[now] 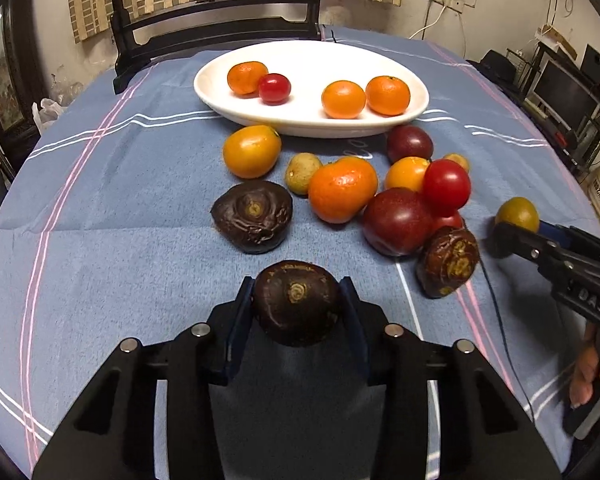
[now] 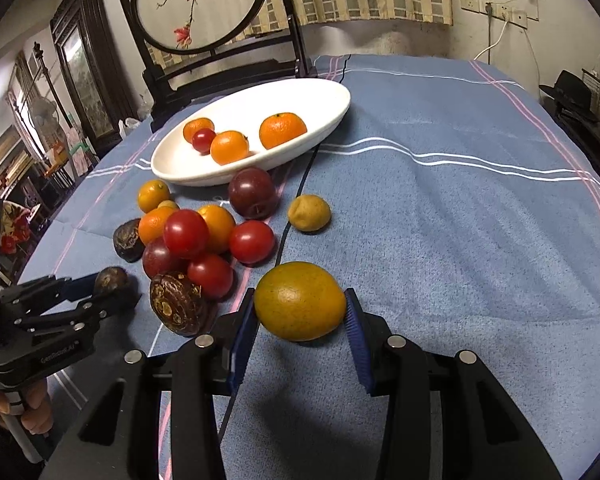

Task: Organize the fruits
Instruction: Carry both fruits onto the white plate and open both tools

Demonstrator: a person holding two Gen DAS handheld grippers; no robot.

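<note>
A white oval plate [image 1: 380,64] [image 2: 324,104] at the far middle of the table holds three oranges and a red tomato. In front of it lies a loose pile of oranges, tomatoes, purple plums and dark wrinkled fruits [image 1: 380,200] [image 2: 204,236]. My left gripper [image 1: 298,304] [image 2: 112,284] is shut on a dark wrinkled fruit [image 1: 298,302] near the front of the table. My right gripper [image 2: 300,308] [image 1: 508,236] is shut on a yellow-green fruit [image 2: 300,300] [image 1: 517,214] to the right of the pile.
A blue striped cloth [image 1: 100,220] covers the table. A dark wooden screen stand [image 1: 216,28] [image 2: 220,56] stands behind the plate. A small tan fruit [image 2: 309,213] lies apart on the cloth. Shelves and a monitor [image 1: 568,96] are off the right edge.
</note>
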